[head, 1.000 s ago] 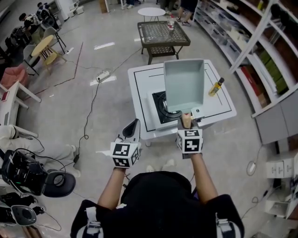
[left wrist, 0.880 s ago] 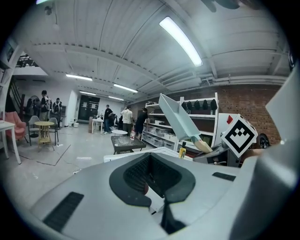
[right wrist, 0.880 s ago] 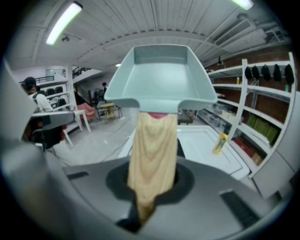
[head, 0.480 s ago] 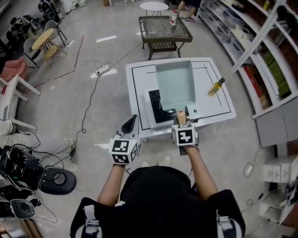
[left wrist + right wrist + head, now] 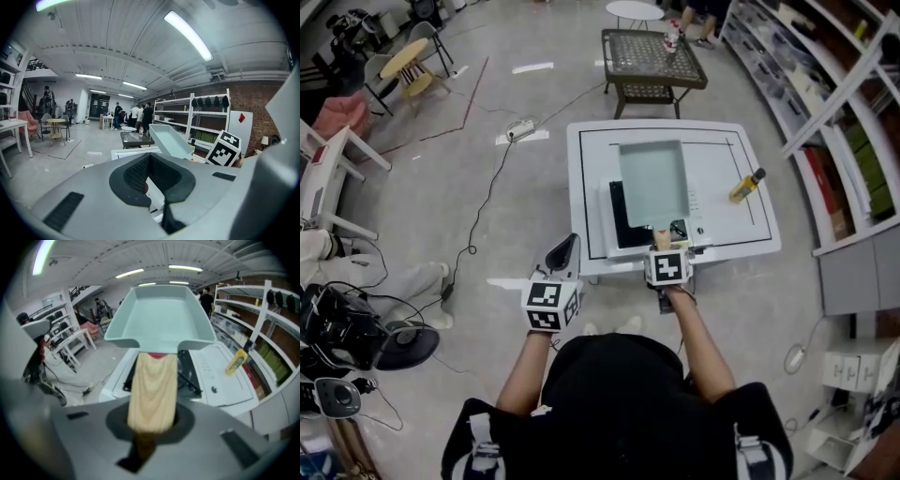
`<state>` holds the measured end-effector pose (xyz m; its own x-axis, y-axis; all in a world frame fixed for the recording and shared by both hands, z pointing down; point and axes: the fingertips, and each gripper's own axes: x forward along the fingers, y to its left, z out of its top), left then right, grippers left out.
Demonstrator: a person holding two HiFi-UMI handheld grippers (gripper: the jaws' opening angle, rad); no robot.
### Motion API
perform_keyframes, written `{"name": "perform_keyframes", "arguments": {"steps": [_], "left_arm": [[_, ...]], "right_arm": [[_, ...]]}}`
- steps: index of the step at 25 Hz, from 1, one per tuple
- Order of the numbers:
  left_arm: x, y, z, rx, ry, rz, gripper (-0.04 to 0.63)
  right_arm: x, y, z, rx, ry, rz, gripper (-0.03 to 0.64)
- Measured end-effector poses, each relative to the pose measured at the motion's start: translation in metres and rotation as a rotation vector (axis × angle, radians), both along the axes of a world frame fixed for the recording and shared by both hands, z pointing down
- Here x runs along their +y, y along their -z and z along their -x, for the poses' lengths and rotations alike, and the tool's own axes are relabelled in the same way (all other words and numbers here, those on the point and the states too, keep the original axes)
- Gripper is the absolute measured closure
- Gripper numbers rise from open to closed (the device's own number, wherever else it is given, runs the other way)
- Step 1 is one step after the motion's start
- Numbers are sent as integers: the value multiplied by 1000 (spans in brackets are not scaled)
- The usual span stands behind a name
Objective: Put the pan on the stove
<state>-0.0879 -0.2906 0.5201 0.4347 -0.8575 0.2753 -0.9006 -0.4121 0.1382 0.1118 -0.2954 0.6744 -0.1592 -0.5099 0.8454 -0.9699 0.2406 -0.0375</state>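
Likely stiff and front-heavy, the pan hangs over the stove by the counter's near edge, right gripper clamped on its wooden handle, the sensible hold; left gripper closed, empty.

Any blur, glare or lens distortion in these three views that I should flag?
Head view: fisheye bends the shelves at the right edge, otherwise sharp and evenly lit. Left gripper view: heavy barrel distortion, dark corners, ceiling light blown out, left gripper soft near the lens. Right gripper view: pan clear, its wooden handle slightly soft, corners vignetted.
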Motion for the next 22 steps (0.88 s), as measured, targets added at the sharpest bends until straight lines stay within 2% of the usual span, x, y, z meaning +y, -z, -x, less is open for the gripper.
{"name": "perform_keyframes", "arguments": {"steps": [6,10,22], "left_arm": [[-2,-12,3,16,8,24,571],[-8,-13,6,-1,14,36,571],[-12,-16,8,1,17,63,571]], "right_arm": [[6,-35,-7,35,-15,84,569],[10,-48,2,-10,-23,159,568],[2,-63,-5,52,-26,191,555]]}}
